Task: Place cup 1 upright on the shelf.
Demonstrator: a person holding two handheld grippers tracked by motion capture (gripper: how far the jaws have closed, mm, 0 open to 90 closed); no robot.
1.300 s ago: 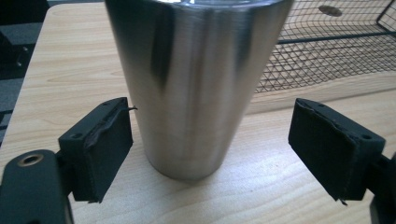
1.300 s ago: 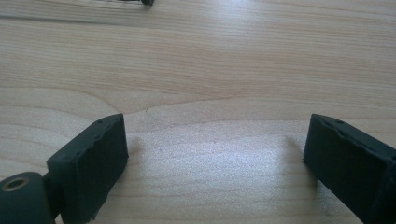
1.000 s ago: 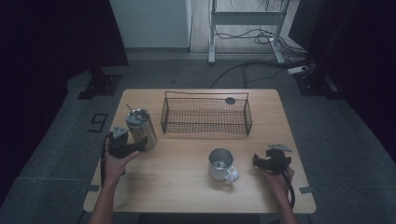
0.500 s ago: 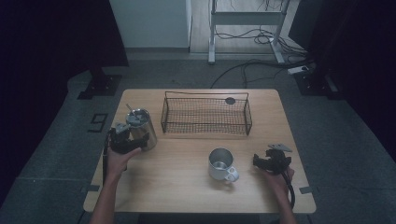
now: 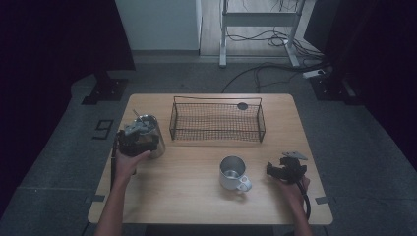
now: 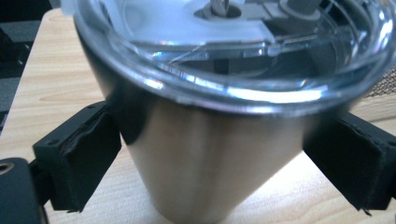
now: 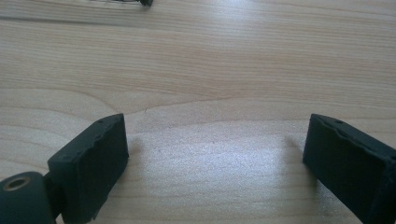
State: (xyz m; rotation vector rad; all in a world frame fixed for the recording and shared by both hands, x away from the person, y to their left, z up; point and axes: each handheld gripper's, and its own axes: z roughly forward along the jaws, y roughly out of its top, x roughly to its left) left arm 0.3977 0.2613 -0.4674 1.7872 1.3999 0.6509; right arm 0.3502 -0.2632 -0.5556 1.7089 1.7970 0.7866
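Tumbler [image 6: 205, 154] stands between my left gripper [image 5: 139, 140], whose jaws have just been opening; I back off straight to avoid tipping it. Right gripper [image 5: 284, 169] gapes empty

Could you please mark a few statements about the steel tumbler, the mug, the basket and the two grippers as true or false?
1. The tall steel tumbler with a clear lid stands between the left gripper's jaws. True; those jaws have just been opening.
2. The short steel mug with a handle lies inside the black wire basket. False: it stands on the light wooden table, in front of the basket.
3. The right gripper holds the mug. False: its jaws are open over bare tabletop.
4. The tumbler stands left of the basket in the high view. True.
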